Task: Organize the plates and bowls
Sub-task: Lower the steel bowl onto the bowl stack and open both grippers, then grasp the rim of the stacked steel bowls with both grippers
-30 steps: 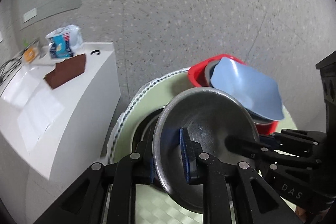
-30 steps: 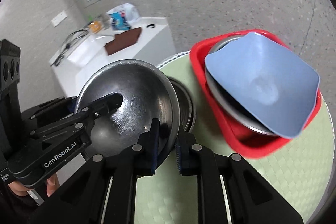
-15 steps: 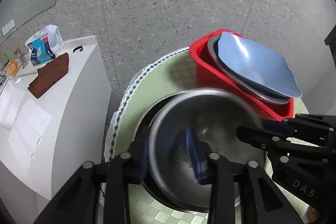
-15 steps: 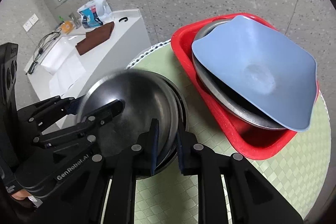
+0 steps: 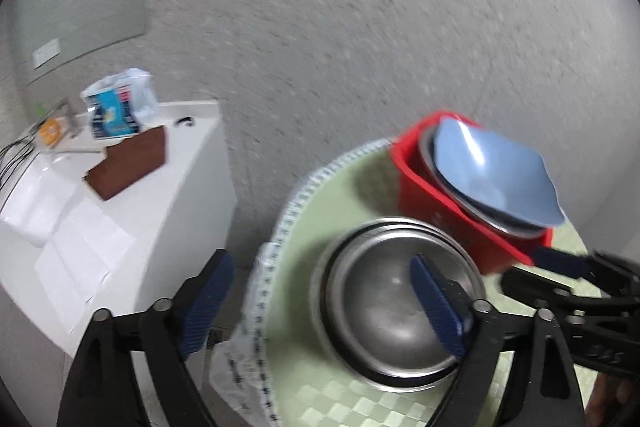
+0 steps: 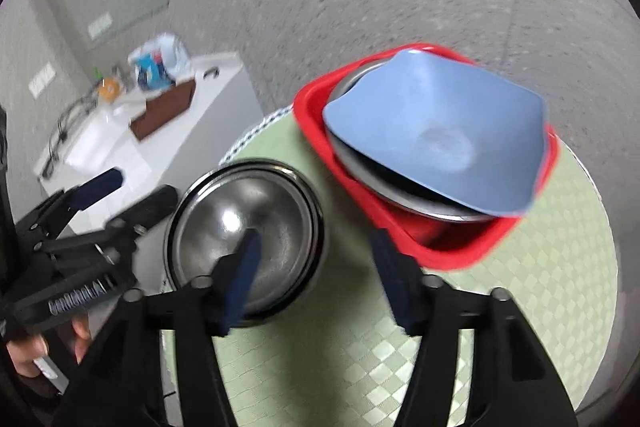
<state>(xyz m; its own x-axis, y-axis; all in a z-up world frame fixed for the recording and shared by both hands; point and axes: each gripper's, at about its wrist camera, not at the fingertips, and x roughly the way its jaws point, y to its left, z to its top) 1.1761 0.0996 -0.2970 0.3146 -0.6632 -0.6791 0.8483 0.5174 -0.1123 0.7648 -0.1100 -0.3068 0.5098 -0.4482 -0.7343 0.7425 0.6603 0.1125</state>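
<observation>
A steel bowl (image 5: 394, 301) sits nested in another steel bowl on the round green table (image 5: 328, 403); it also shows in the right wrist view (image 6: 256, 223). My left gripper (image 5: 320, 307) is open and empty, its fingers either side of the bowl's left rim. My right gripper (image 6: 316, 279) is open and empty, above the bowl's right rim. A red tub (image 6: 452, 251) at the back right holds a steel plate and a blue square plate (image 6: 436, 131). The tub (image 5: 440, 215) and blue plate (image 5: 492, 175) show in the left wrist view too.
A white cabinet (image 5: 132, 227) stands left of the table with a brown box (image 5: 128, 163), a snack bag (image 5: 116, 107) and papers on it. The floor is grey speckled stone. The table edge has a white woven trim (image 5: 280, 227).
Both grippers held the steel bowl tilted up, lowered it into the other bowl, then opened and drew back. The bowl now rests flat in the stack.
</observation>
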